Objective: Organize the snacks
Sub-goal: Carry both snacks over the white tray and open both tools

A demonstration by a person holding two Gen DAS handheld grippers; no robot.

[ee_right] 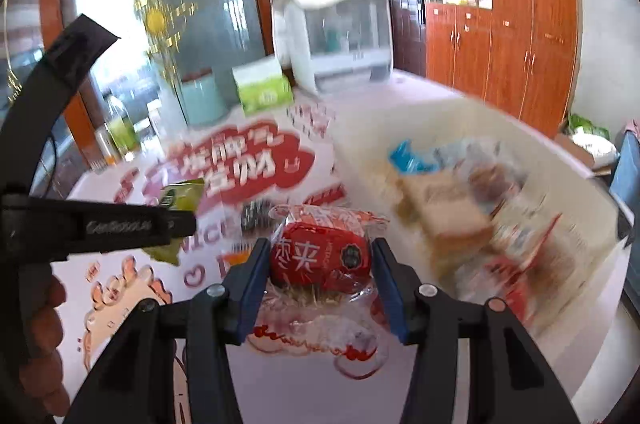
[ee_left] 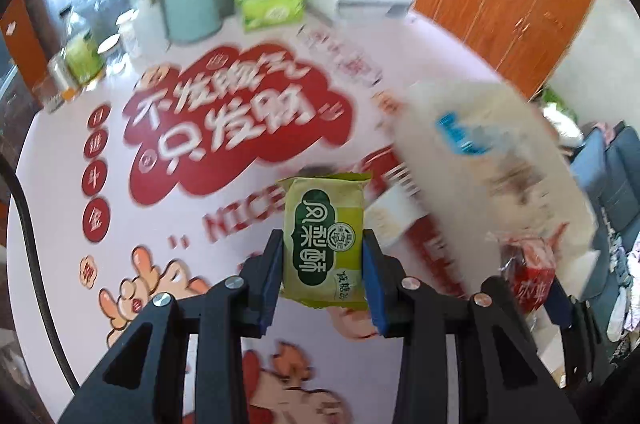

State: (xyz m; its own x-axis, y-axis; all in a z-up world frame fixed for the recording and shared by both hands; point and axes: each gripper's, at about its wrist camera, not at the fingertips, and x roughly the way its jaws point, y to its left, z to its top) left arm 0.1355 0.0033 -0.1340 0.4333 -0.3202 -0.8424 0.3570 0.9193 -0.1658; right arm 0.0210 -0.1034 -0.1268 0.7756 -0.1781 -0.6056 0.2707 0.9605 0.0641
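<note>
Orange-brown wooden cabinets (ee_right: 516,36), bright window (ee_right: 108,16)

"凤梨酥" on green snack packet (ee_left: 325,240)

Ahead of my claws the printed tablecloth (ee_left: 240,128) lies open. The cream snack bin (ee_right: 472,128) blocks the right; the teal canister (ee_left: 192,8), tissue box (ee_left: 272,4) and bottles (ee_left: 80,56) line the far edge.
</note>
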